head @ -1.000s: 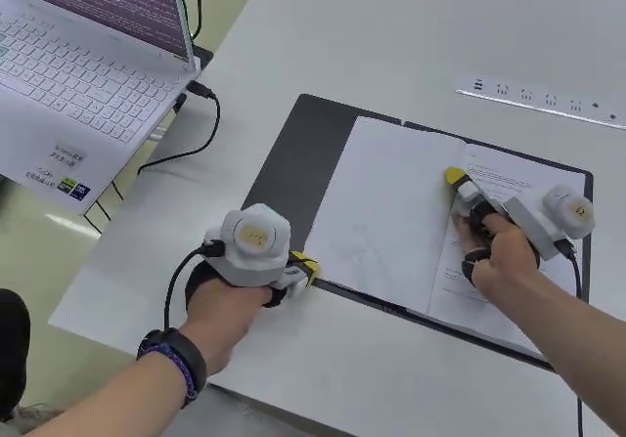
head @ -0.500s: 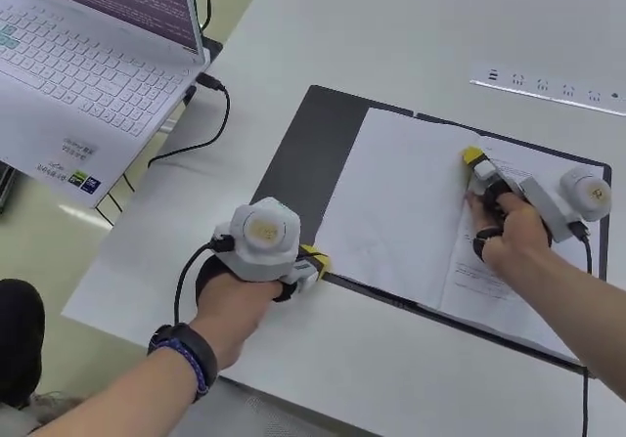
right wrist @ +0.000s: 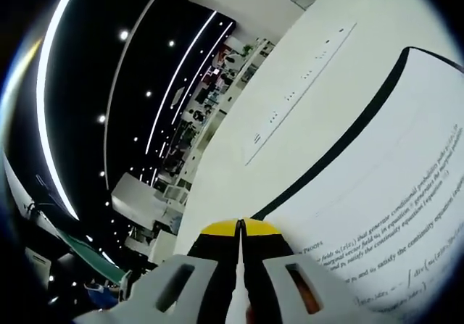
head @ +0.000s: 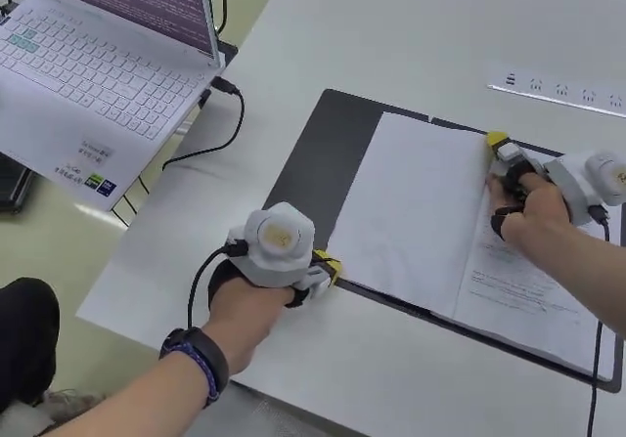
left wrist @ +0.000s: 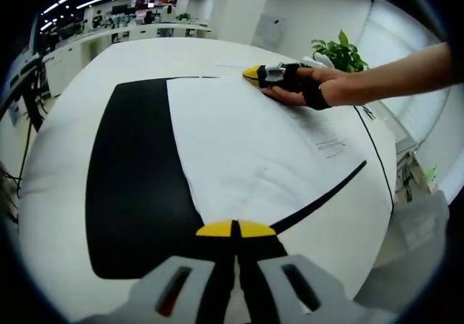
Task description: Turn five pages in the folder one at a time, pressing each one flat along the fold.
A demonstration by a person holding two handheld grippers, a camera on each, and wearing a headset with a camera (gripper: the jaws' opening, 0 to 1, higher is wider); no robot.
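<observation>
The black folder (head: 318, 158) lies open on the white table. A blank turned page (head: 411, 202) lies over its left half and a printed page (head: 533, 290) over its right. My right gripper (head: 498, 143) is shut, its yellow tips pressed on the paper at the fold, close to the folder's far edge. In the right gripper view the shut gripper (right wrist: 239, 227) rests on the printed page (right wrist: 391, 208) beside the folder's black rim (right wrist: 341, 143). My left gripper (head: 329, 265) is shut and holds down the folder's near edge. In the left gripper view it (left wrist: 233, 228) touches the blank page's (left wrist: 239, 143) corner.
An open laptop (head: 108, 65) stands at the far left, with a black cable (head: 210, 134) running from it toward the folder. A white power strip (head: 558, 90) lies beyond the folder. The table's near edge runs just behind my left hand.
My right gripper has slid along the fold toward the folder's far edge. The left gripper has stayed at the near edge. The camera has shifted.
</observation>
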